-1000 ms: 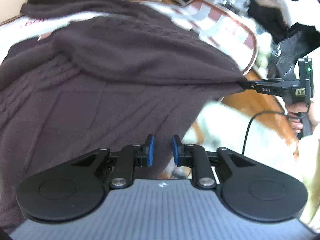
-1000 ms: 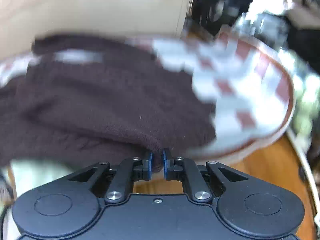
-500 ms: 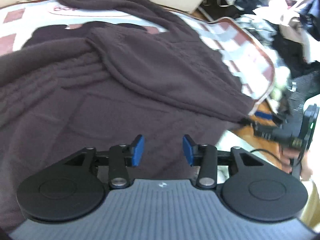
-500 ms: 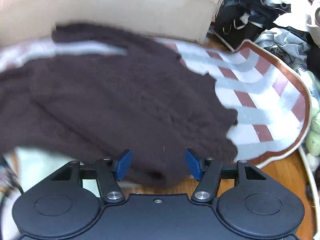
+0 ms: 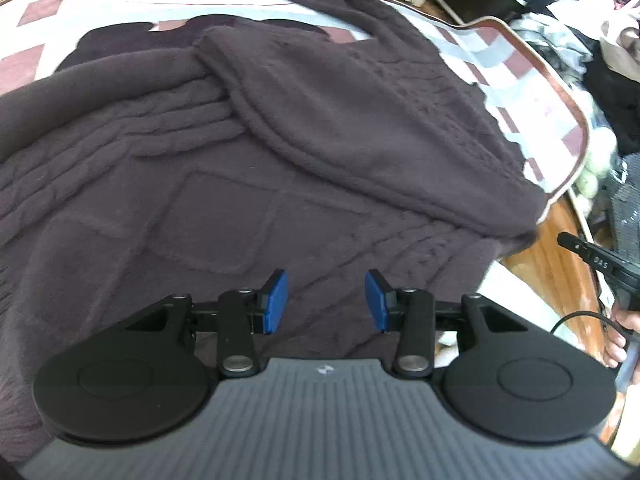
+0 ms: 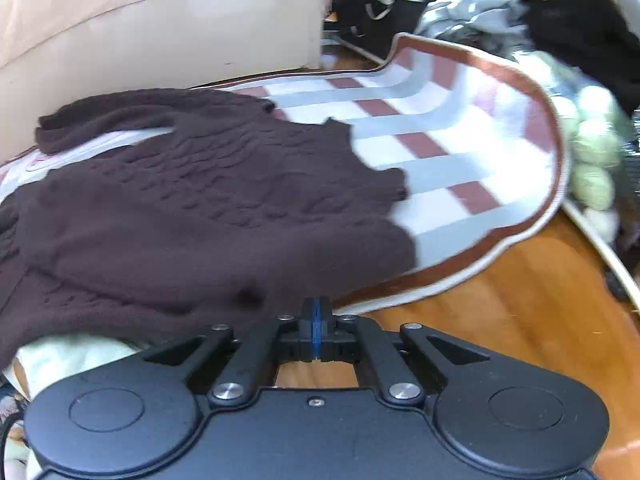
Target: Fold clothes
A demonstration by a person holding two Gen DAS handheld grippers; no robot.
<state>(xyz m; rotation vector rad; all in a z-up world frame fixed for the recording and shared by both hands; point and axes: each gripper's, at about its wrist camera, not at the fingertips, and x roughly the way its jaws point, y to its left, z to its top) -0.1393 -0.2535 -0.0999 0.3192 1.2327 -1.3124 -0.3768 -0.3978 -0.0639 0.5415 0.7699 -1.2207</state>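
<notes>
A dark brown knit sweater lies spread on a checked rug, with one flap folded over its upper right part. My left gripper hovers open just above the sweater's lower middle, and nothing sits between its blue pads. My right gripper is shut, pad against pad, at the sweater's near edge; no cloth shows between the pads. In the left wrist view the right gripper stands a little off the sweater's right corner, over the wooden floor.
The rug ends in a brown scalloped border, with wooden floor beyond. A beige upholstered block stands behind it. Piled dark clothes and pale green balls lie at the right. A person's hand holds the right gripper.
The right gripper let go of the sweater's corner, opened wide, then shut empty and drew back. The lifted flap settled flat. The left jaws opened wider and moved over the sweater.
</notes>
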